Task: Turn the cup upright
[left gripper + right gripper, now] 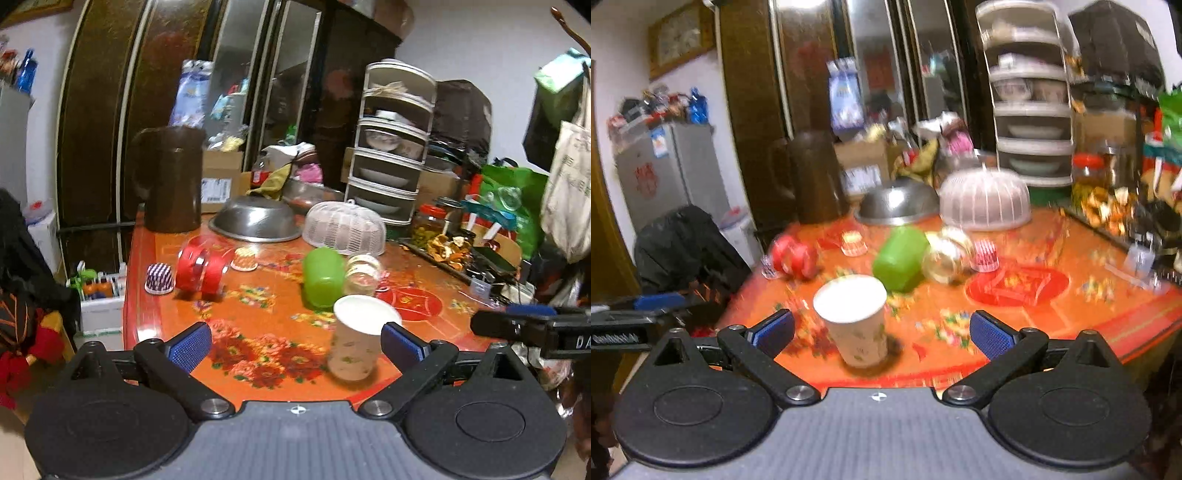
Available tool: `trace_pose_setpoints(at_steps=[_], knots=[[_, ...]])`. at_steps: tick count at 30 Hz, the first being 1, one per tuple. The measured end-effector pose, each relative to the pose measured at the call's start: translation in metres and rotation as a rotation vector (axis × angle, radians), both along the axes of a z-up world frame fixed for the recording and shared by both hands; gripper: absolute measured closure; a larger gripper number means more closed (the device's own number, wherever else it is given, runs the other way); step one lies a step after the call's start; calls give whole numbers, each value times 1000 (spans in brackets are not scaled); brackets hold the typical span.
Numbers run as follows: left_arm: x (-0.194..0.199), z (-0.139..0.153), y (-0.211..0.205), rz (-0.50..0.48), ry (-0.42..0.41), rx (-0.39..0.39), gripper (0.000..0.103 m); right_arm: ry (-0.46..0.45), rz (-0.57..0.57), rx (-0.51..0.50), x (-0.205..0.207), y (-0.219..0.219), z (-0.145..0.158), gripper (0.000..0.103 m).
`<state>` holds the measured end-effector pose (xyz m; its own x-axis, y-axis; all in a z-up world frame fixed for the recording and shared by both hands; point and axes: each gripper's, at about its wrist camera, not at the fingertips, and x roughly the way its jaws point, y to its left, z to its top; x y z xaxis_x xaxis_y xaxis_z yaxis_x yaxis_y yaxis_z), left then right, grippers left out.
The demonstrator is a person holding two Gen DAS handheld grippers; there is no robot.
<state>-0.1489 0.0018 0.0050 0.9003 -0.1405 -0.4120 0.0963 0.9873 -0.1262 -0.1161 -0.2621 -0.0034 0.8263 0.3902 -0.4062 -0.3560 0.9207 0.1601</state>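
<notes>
A white paper cup (pixel 356 338) with a leaf print stands upright, mouth up, near the front edge of the orange flowered table (pixel 258 306). It also shows in the right wrist view (pixel 855 319). My left gripper (pixel 295 345) is open and empty; the cup stands just inside its right finger. My right gripper (pixel 882 334) is open and empty, with the cup between its fingers, nearer the left one. The right gripper's tip shows at the right edge of the left wrist view (pixel 517 325).
A green plastic cup (pixel 323 277) lies on its side mid-table beside a glass jar (pixel 364 273). Red spools (pixel 201 267), small patterned cups (pixel 159 278), a steel bowl (pixel 255 219), a mesh food cover (pixel 345 229) and a brown jug (pixel 170 177) stand farther back.
</notes>
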Motion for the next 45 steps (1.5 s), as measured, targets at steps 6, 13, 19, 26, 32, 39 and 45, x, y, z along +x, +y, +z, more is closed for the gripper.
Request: trace_pose_setpoints(at_steps=[6, 13, 19, 26, 32, 39, 45], knots=[[6, 10, -21, 6, 58, 67, 3, -17, 2, -42, 3, 1, 11, 1], [20, 2, -27, 1, 111, 82, 3, 9, 13, -36, 14, -1, 7, 1], [18, 6, -27, 9, 106, 85, 3, 7, 19, -22, 12, -2, 7, 1], [20, 5, -30, 3, 116, 91, 3, 18, 20, -21, 14, -2, 3, 1], [21, 4, -32, -1, 122, 94, 3, 15, 27, -24, 13, 0, 4, 1], [22, 3, -31, 0, 124, 92, 3, 11, 30, -18, 13, -2, 4, 1], [23, 1, -32, 0, 130, 91, 3, 12, 30, -21, 14, -1, 3, 1]])
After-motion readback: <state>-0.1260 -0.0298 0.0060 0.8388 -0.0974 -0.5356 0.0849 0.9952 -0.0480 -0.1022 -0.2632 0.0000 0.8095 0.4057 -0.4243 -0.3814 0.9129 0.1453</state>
